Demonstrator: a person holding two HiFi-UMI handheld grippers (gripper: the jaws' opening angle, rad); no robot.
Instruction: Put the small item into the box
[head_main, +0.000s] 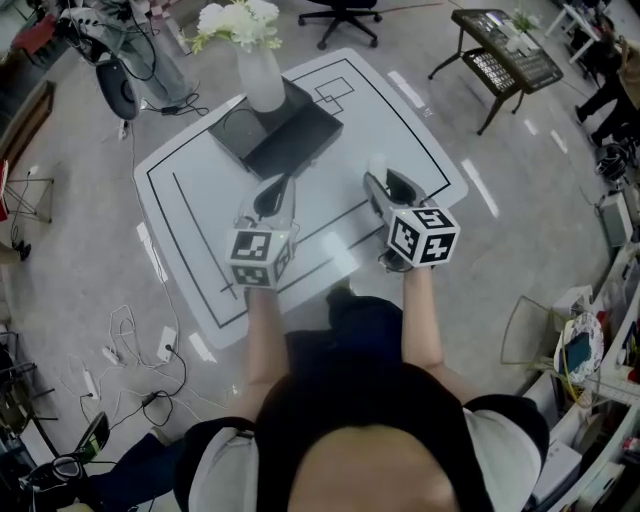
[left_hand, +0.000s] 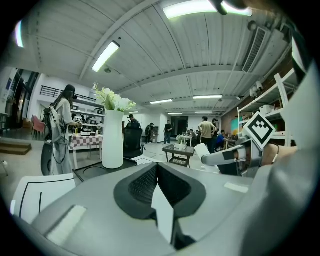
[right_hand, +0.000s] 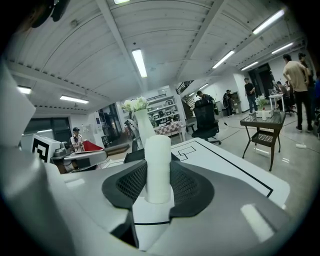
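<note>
Grey floor surrounds a low white worktop (head_main: 400, 120) marked with black lines; an office chair (head_main: 340, 15) and a dark side table (head_main: 505, 55) stand beyond it, and cables (head_main: 130, 350) trail over the floor at the left; on the far part of the worktop lies a flat black box (head_main: 295, 135), with a white vase (head_main: 263, 75) of white flowers (head_main: 235, 20) standing on its far corner; the person's two arms reach forward over the near edge, each holding a claw with a marker cube on its back; the left claw (head_main: 272, 195) has its jaws together at the tips with nothing between them, and sits just short of the box's near edge; the right claw (head_main: 385, 180) is clamped on the small item, a white cylinder (right_hand: 158, 160) that stands upright between the dark ribbed pads; it is off the worktop in that grip, to the right of the box and apart from it; several people stand in the open room behind.
</note>
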